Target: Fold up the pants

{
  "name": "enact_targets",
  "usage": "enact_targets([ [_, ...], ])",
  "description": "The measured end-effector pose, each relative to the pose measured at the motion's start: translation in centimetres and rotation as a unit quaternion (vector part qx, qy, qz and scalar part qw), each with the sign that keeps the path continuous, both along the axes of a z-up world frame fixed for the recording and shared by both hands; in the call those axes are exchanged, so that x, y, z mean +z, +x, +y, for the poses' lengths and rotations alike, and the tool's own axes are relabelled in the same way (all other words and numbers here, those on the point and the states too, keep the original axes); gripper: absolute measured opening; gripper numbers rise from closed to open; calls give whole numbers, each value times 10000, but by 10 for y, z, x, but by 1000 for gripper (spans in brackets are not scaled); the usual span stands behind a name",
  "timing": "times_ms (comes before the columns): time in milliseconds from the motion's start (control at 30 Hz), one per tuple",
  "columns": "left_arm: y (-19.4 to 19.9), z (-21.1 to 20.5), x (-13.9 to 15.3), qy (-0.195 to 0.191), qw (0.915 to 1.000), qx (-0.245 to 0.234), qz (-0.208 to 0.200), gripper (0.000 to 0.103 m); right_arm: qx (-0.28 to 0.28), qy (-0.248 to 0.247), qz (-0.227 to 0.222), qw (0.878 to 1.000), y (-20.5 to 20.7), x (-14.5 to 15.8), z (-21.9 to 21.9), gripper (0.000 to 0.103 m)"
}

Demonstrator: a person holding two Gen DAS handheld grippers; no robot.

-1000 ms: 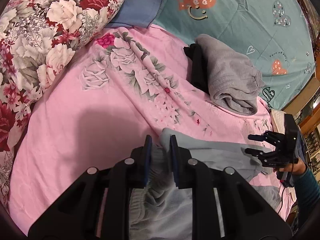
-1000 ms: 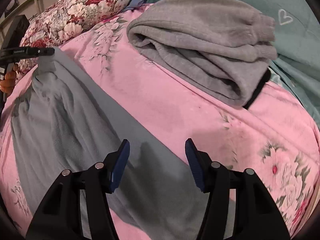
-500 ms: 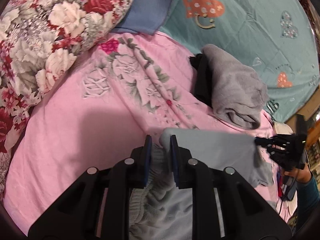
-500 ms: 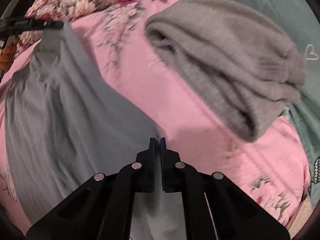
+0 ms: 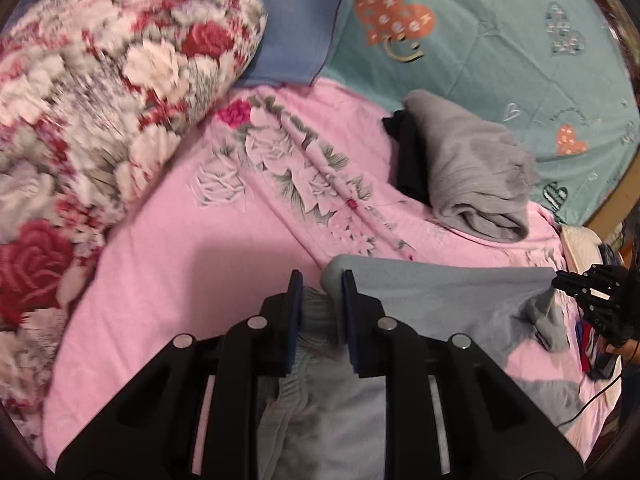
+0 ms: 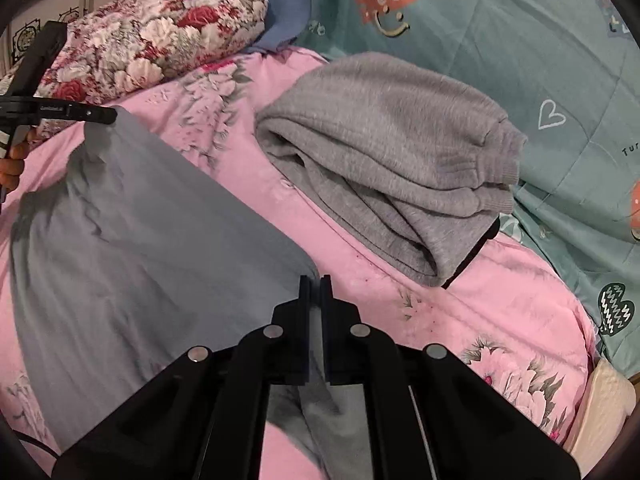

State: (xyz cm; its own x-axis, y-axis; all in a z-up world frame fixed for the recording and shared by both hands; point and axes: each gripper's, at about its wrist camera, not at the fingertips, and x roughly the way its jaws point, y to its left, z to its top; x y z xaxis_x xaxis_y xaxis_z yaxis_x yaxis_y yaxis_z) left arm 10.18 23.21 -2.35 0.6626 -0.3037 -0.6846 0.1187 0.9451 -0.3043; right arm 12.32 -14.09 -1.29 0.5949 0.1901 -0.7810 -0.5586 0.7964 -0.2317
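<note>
The light grey pants [image 6: 132,240] lie spread on the pink floral bedspread [image 5: 168,264] toward the bed's near edge, one edge lifted taut between both claws. The left claw [image 5: 320,296] is clenched on bunched waistband fabric at one corner; the right claw [image 6: 315,292] is pinched tight on the other end. A folded grey sweatshirt [image 6: 392,160] sits near the teal quilt [image 6: 500,32], with a floral pillow [image 5: 104,92] at the head corner.

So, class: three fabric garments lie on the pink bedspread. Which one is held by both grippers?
The light blue-grey pants, pinched between the left gripper and right gripper. The folded grey sweatpants and the black garment beneath them lie untouched.
</note>
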Motion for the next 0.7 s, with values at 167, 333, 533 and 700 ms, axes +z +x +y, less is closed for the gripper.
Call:
enact_targets([
  [167,-65,15,11,271,9990,-250,-241,21,492,250,-150,9984,-84,24,10,4],
  [333,-118,32,-19,574,9979,-315,-6,23,1074,290,97,9937,-158,5,36,4],
  [533,-139,54,-45,388,9984,-157,384,38,1293,262,778,9882,-190,-47,58,4],
  [700,-160,65,-36,60,9993,-228,285,51,1298,546,1047,9845,-200,-50,60,2],
])
